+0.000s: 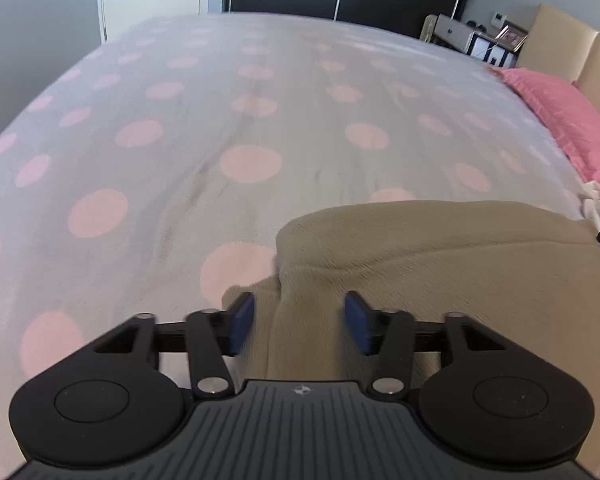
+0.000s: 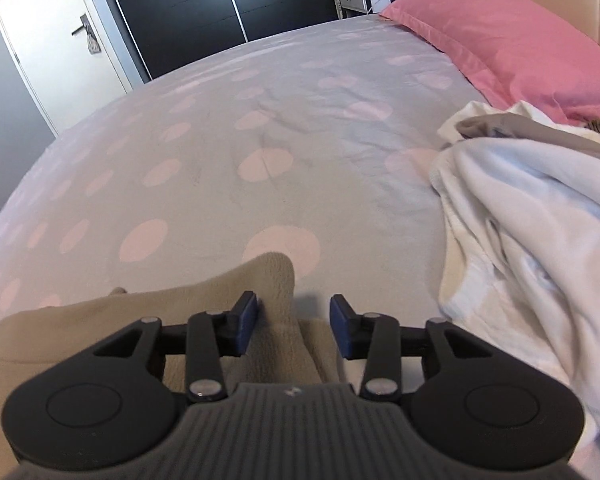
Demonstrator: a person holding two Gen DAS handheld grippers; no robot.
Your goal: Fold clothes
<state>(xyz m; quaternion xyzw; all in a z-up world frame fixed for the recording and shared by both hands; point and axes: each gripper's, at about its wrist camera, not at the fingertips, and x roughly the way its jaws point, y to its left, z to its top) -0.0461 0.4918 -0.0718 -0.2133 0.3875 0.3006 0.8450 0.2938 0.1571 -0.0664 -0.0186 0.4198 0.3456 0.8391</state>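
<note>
Now my left gripper stands parted, released, its blue pads astride a raised fold of the tan fleece garment without pressing it. My right gripper is likewise released; one pad brushes the garment's corner. I judge this piece partly folded, near the bed's near edge. Beyond, toward the pink pillow, a white heap of clothes looks unfolded.
</note>
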